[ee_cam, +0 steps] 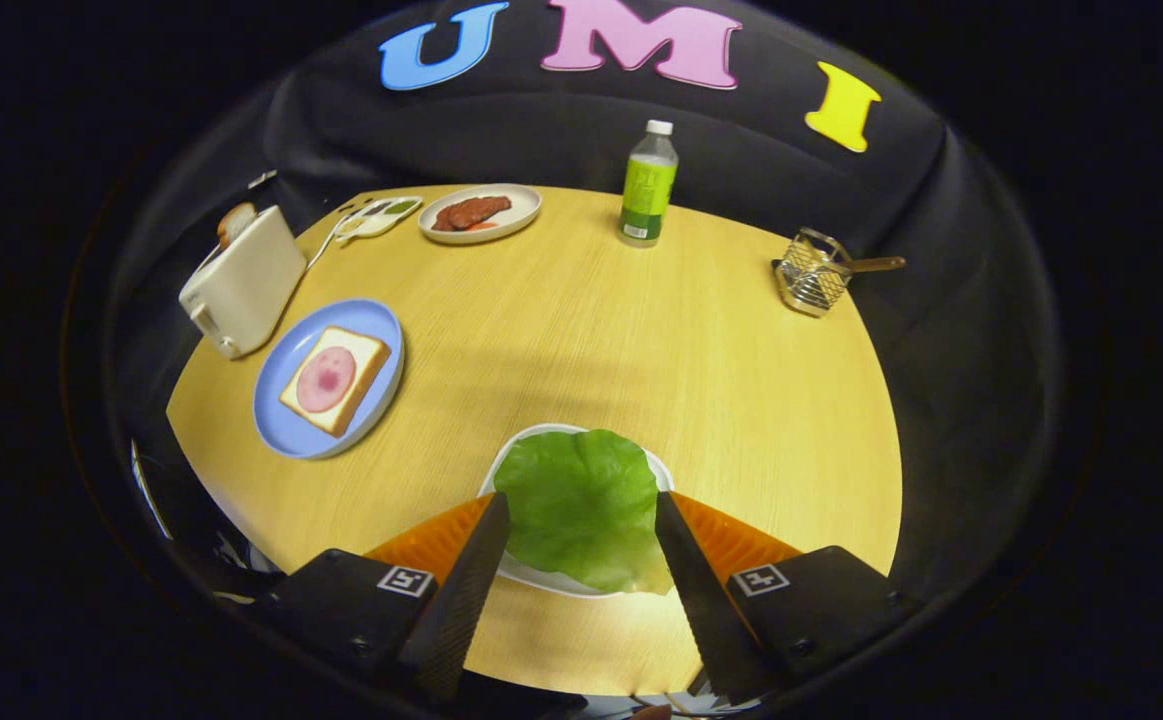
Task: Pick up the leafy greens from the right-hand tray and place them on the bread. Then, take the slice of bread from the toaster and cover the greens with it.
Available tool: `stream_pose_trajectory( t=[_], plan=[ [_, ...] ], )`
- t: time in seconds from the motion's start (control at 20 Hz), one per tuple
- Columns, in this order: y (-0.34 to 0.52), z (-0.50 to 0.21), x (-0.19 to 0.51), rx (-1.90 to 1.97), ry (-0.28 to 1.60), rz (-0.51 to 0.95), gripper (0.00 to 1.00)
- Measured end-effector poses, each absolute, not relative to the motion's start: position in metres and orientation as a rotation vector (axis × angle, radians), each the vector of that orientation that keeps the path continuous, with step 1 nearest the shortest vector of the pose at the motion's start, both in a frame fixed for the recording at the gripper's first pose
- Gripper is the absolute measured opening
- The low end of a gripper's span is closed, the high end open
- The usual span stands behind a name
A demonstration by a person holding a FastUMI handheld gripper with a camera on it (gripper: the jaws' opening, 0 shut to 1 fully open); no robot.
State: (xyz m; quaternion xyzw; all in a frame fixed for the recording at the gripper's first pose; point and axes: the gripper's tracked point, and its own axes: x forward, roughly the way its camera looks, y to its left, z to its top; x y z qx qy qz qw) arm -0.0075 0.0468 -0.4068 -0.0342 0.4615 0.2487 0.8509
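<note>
Staged kitchen booth | wooden table (581,330) | toaster (241,280) | plates of food (479,213) | cloth-draped wall (541,130)

no readable text, bottle (648,184) label too small to make out

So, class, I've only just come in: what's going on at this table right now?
A person is working a hand-held gripper to build a sandwich. Its fingers are spread open on either side of the lettuce leaf, which lies on a white tray; whether they touch it is hard to tell. Beyond them to the left, a slice of bread topped with ham waits on a blue plate, and another bread slice stands in the toaster.
</note>
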Motion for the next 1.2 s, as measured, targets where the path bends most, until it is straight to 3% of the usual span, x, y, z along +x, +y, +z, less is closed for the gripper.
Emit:
stream_pose_trajectory(
  t=[0.5,0.8,0.85,0.9,0.95,1.0,1.2],
  plan=[
    [0.056,-0.472,-0.014,-0.251,1.161,0.76,0.8],
    [0.055,-0.473,-0.011,-0.245,1.196,0.776,0.68],
    [0.056,-0.476,-0.01,-0.246,1.194,0.775,0.46],
    [0.056,-0.473,-0.009,-0.246,1.189,0.769,0.36],
    [0.057,-0.473,-0.011,-0.248,1.192,0.765,0.13],
    [0.056,-0.472,-0.011,-0.258,1.19,0.757,0.09],
    [0.062,-0.436,-0.013,-0.197,1.145,0.736,0.08]
  ],
)
